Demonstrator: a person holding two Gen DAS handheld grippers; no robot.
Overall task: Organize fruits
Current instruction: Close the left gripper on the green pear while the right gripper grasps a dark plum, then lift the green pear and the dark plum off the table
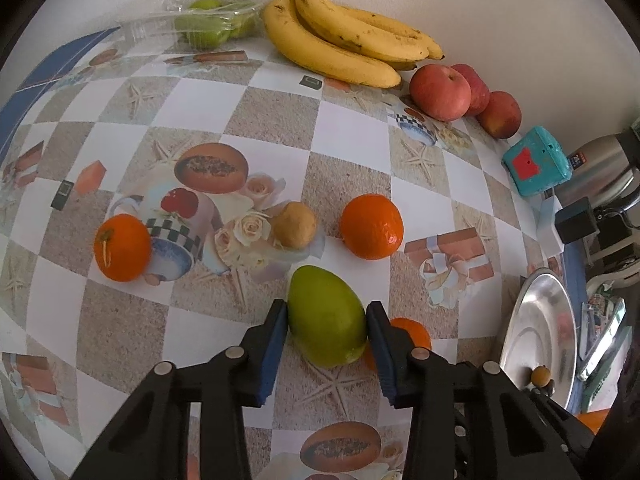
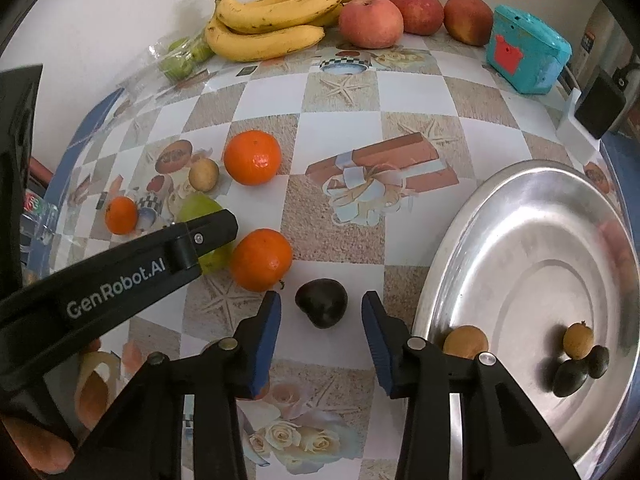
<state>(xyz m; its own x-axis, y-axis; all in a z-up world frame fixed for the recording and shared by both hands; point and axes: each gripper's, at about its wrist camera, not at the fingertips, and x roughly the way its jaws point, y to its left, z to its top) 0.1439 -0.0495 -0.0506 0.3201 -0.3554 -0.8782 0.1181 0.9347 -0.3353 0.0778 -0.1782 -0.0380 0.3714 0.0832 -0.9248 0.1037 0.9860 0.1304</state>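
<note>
Left wrist view: patterned tablecloth (image 1: 276,120) covering the work surface, with a round metal tray (image 2: 532,264) at its right edge serving as landmark. Far from the tray, against the wall, lie a banana bunch (image 1: 340,36), three red apples (image 1: 440,92) beside it, and a clear bag of green fruit (image 1: 208,24) beyond the bananas. A turquoise box (image 2: 528,52) stands behind the tray. The left gripper (image 1: 327,322) has both blue pads pressed against the flanks of a green mango (image 1: 326,316), which rests on the cloth well left of the tray. Three oranges (image 2: 252,156) lie around the mango, one (image 2: 260,258) just beside it on the tray side. The right gripper (image 2: 321,312) stands with its jaws apart, straddling a dark plum (image 2: 321,302) just left of the tray rim; neither pad touches it. A small brown fruit (image 1: 294,224) sits beyond the mango. Inside the tray: two small brown fruits (image 2: 578,340) and two small dark fruits (image 2: 570,378).
</note>
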